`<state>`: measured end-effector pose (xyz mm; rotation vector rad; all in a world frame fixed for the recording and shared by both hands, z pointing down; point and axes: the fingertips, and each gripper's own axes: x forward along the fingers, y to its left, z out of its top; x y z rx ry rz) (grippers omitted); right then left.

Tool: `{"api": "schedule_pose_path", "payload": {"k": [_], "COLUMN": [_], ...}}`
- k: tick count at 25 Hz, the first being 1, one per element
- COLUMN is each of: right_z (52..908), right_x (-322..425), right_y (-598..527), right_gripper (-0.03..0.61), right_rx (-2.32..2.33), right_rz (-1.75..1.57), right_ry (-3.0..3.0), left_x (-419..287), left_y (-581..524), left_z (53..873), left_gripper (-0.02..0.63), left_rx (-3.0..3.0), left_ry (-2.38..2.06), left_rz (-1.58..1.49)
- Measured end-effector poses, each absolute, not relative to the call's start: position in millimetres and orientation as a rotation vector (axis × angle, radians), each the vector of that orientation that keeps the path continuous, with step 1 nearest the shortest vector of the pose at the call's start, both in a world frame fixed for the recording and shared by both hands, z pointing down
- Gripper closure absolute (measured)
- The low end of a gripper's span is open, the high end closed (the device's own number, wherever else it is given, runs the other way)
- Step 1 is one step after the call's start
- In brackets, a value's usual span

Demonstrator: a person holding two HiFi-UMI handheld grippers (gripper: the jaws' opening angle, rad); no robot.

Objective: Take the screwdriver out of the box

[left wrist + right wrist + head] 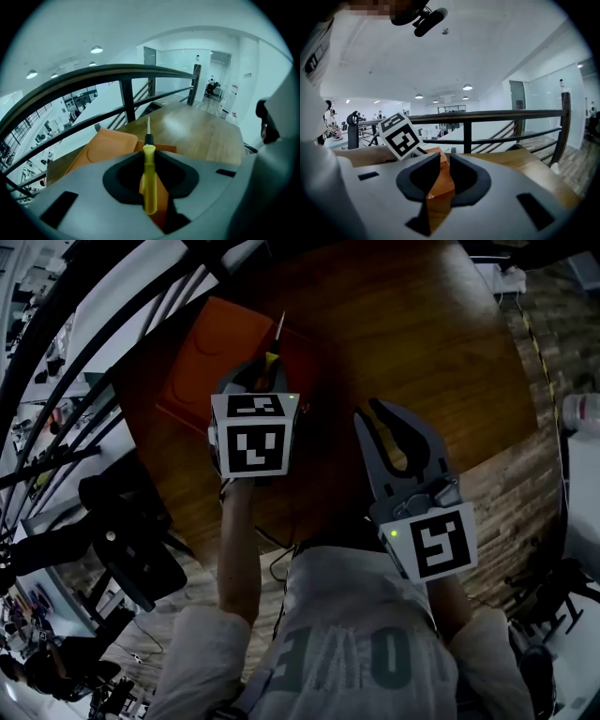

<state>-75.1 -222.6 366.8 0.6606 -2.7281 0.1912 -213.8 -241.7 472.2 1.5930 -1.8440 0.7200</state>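
Observation:
A screwdriver (273,360) with a yellow handle (149,180) and a thin metal shaft is clamped in my left gripper (266,364), whose jaws are shut on the handle. The shaft points away from me, past the fingertips. It hangs above the near edge of the orange box (211,352), which lies on the round wooden table (412,343). In the left gripper view the box (110,146) shows below and beyond the left gripper (149,155). My right gripper (376,412) hovers to the right of it, jaws a narrow gap apart with nothing between them. In the right gripper view the right gripper (439,159) frames the box (439,180).
A dark metal railing (126,77) curves round the table's far side. A black stand (131,540) sits on the floor at the left. A white bottle (581,413) lies off the table at the right. The left gripper's marker cube (401,136) shows in the right gripper view.

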Motion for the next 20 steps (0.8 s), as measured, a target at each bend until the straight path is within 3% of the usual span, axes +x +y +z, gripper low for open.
{"api": "schedule_pose_path", "payload": {"k": [20], "right_z": [255], "right_x": [-67], "right_y": [-194], "right_gripper": [0.509], "right_rx": [0.704], "right_rz": [-0.132], "right_ry": [-2.972], "left_x": [-178], "left_y": [-176], "left_z": [272], "left_gripper": [0.528], "left_rx": [1.777], "left_ry": [-2.427], "left_rz": [0.298]}}
